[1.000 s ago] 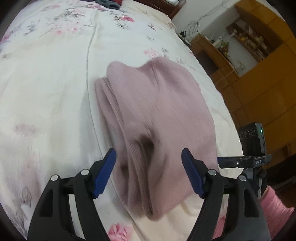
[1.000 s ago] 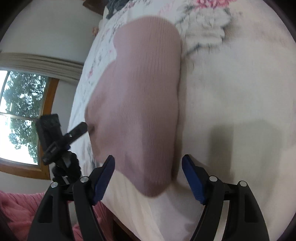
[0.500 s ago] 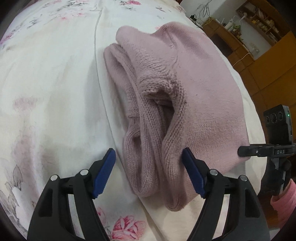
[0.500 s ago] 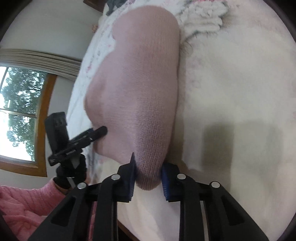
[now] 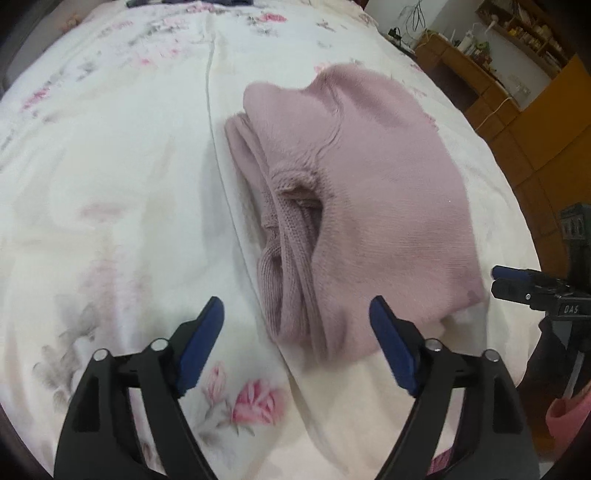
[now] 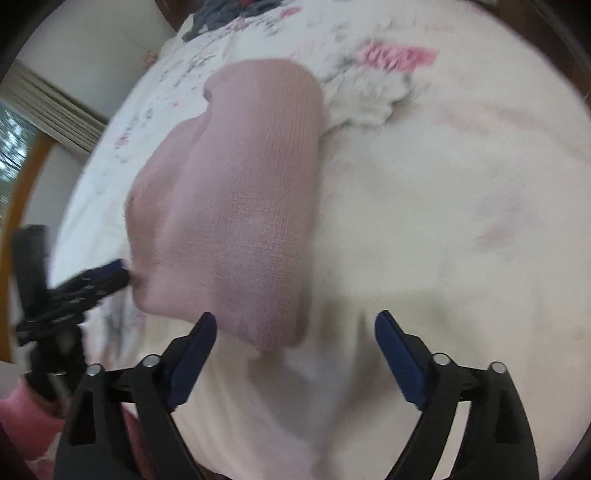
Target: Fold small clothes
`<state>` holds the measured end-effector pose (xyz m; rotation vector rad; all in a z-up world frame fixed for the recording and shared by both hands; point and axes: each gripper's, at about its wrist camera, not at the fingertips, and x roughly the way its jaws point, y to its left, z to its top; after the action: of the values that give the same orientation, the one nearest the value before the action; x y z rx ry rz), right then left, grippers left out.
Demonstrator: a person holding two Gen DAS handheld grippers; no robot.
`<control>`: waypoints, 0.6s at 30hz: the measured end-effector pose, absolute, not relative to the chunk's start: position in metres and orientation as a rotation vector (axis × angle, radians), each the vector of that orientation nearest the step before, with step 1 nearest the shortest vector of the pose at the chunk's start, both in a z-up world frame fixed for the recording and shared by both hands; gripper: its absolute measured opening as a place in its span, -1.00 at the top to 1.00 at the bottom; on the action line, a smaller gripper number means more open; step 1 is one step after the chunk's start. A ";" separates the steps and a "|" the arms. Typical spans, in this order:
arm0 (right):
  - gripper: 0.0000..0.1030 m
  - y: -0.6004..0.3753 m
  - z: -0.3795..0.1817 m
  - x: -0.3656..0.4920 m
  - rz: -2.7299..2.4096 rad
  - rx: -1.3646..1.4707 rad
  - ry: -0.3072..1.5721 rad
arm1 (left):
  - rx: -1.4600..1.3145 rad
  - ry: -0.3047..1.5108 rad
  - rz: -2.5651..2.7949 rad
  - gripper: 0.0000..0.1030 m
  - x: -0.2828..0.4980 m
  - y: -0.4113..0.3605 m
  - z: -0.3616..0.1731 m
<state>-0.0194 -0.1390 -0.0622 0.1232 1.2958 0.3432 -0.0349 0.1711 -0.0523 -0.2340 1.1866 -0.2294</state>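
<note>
A dusty-pink knit sweater (image 5: 369, 184) lies folded into a thick bundle on the bed. Its layered edges face my left gripper (image 5: 297, 314), which is open, with the bundle's near end just ahead of its blue fingertips. In the right wrist view the sweater (image 6: 240, 206) shows its smooth folded side. My right gripper (image 6: 295, 321) is open, and the sweater's near corner sits at its fingertip line, toward the left finger. Each gripper shows side-on in the other's view: the right gripper (image 5: 496, 278) at the sweater's right edge, the left gripper (image 6: 123, 275) at its left edge.
The bed carries a white floral sheet (image 5: 110, 184) with a seam running along it. Wooden cabinets (image 5: 546, 110) stand beyond the bed's right side. A pile of dark clothes (image 6: 229, 11) lies at the far end. A curtain (image 6: 48, 107) and a pink sleeve (image 6: 22, 417) are at the left.
My right gripper was shut on the sweater's near edge half a second ago; it has opened and let go. The left gripper stayed open and drew back slightly.
</note>
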 end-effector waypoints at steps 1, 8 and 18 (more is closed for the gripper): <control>-0.86 -0.136 -0.057 -0.023 0.318 0.096 1.287 | -0.229 1.182 -0.218 -0.65 -0.039 0.171 -0.048; -0.90 -0.134 -0.026 -0.046 0.264 0.007 1.231 | -0.206 1.167 -0.133 -0.70 -0.066 0.166 -0.015; -0.92 -0.128 0.000 -0.074 0.167 -0.031 1.221 | -0.194 1.144 -0.064 -0.71 -0.098 0.164 0.014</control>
<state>-0.0742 -0.1281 0.0002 -0.0305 1.2214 0.1668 -0.0976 0.1639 0.0136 -0.1935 1.1439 -0.0637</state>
